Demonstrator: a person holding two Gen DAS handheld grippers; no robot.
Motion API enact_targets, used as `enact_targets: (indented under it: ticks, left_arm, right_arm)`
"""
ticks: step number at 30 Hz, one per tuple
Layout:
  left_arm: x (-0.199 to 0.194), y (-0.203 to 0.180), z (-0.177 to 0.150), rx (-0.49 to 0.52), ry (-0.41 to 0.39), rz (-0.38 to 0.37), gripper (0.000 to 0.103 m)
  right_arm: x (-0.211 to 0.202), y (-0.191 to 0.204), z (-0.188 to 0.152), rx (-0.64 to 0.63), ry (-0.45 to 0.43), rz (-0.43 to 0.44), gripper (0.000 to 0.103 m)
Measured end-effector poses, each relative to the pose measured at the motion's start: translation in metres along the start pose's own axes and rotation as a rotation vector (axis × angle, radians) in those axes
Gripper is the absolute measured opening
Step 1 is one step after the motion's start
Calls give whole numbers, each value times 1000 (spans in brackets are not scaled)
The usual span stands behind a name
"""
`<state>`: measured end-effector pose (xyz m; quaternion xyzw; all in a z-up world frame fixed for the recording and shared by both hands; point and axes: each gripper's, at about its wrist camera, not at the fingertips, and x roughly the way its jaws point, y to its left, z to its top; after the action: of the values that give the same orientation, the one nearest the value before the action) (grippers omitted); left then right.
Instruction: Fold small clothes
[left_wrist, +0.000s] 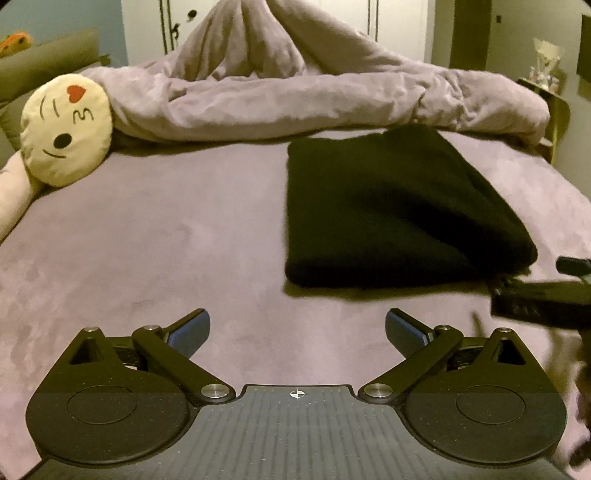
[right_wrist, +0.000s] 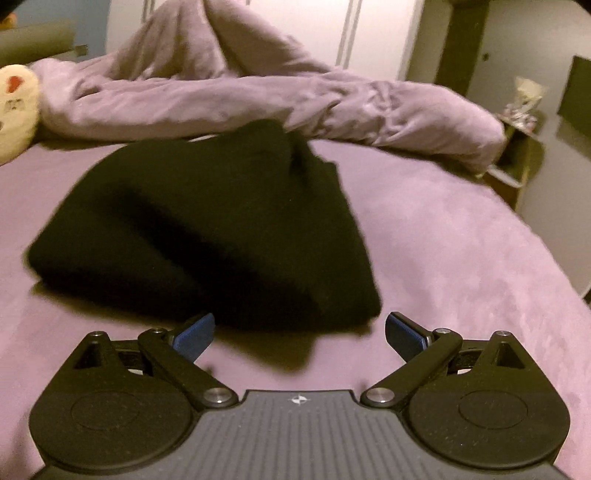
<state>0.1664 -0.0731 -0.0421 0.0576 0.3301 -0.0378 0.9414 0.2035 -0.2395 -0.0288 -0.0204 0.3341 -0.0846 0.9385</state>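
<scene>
The black garment (right_wrist: 207, 229) lies already doubled over on the purple bed (right_wrist: 461, 258), in front of the rumpled duvet (right_wrist: 258, 96), and I judge it soft, thick and light, likely to sag and slide on itself unless I pinch through all its layers at a corner or along the near folded edge. My right tongs (right_wrist: 299, 332) are spread wide and empty just short of its near corner, so that corner is where I would take hold. My left tongs (left_wrist: 297, 330) are also spread and empty over bare bed, left of the garment.
</scene>
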Motion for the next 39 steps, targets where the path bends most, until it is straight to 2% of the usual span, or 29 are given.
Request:
enact_targets:
  ticks: [4,7,11,18,39]
  left_arm:
    - [-4,-7,0,-2,21,-8,103]
    - [-8,-5,-1,-35,30,-15,103]
    - [-10,-2,-3,-73,62,-27,103]
    - [-11,-6,-6,-54,86,-25,103]
    - [-11,-13,-6,-35,93,-25,103]
  right_arm:
    - [-28,-1,-7,21,11,77,99]
    - [-41,-1,-5,24,13,102,99]
    - [-50,3,-4,24,42,98,99]
    - [-55,4,-6,36,62,98,99]
    - [-58,7,-8,30,87,104,99]
